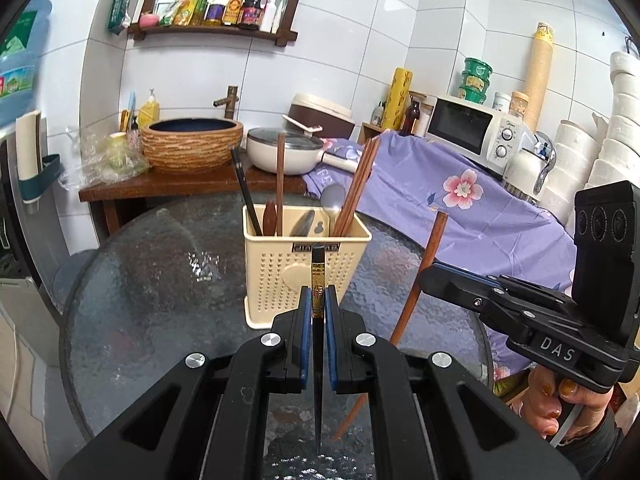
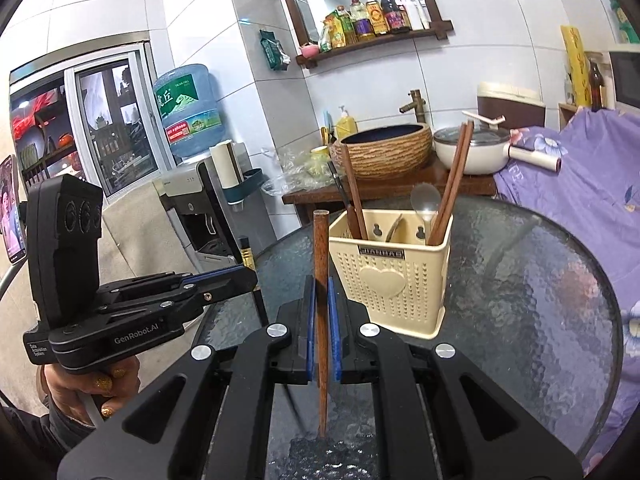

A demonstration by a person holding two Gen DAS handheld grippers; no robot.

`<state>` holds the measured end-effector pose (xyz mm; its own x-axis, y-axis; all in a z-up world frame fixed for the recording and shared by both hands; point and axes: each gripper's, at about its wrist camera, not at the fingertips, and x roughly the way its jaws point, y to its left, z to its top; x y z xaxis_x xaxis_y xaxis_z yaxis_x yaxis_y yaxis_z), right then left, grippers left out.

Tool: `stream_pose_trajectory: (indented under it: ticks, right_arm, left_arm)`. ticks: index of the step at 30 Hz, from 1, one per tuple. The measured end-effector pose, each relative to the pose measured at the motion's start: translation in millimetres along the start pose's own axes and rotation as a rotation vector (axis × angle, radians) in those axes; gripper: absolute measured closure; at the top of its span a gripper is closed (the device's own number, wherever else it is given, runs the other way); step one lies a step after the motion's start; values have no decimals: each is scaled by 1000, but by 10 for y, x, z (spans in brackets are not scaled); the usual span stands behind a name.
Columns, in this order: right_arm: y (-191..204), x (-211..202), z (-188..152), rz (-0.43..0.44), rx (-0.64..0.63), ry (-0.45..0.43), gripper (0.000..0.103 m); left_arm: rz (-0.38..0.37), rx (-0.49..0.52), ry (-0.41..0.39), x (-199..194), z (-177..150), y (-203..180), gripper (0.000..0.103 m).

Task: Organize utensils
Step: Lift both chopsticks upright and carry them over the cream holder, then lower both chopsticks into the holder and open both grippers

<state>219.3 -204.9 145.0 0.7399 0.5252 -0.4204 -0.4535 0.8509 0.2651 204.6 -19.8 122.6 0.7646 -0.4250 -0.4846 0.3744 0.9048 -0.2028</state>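
Left wrist view shows the left tongs (image 1: 319, 300) clenched on a black chopstick (image 1: 318, 276) at lower centre, before the cream holder (image 1: 280, 276), while the right tongs (image 2: 321, 300) grasp a brown chopstick (image 2: 321, 248).

Two tools: left tool (image 1: 318, 300) and right tool (image 2: 321, 292), each clamping one chopstick: black chopstick (image 1: 319, 276), brown chopstick (image 2: 321, 280). One holder (image 1: 304, 276). One spoon (image 1: 334, 200). One tabletop (image 1: 160, 280).

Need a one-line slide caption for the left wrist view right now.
Left gripper shut on a black chopstick before the cream utensil holder; right gripper holds a brown chopstick.
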Motion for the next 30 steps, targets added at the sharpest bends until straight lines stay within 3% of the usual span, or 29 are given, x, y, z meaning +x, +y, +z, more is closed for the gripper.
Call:
stream_pose_trajectory:
  ticks: [12, 22, 30]
  right_arm:
    - [11, -54, 412, -38, -45, -38, 96]
    - [-138, -96, 1212, -66, -19, -109, 96]
    - [-136, -60, 1735, -150, -72, -190, 96]
  left_arm:
    - [-12, 41, -66, -127, 363, -79, 97]
    - [-12, 55, -135, -197, 1127, -108, 97]
    - [62, 67, -215, -179, 1689, -124, 97]
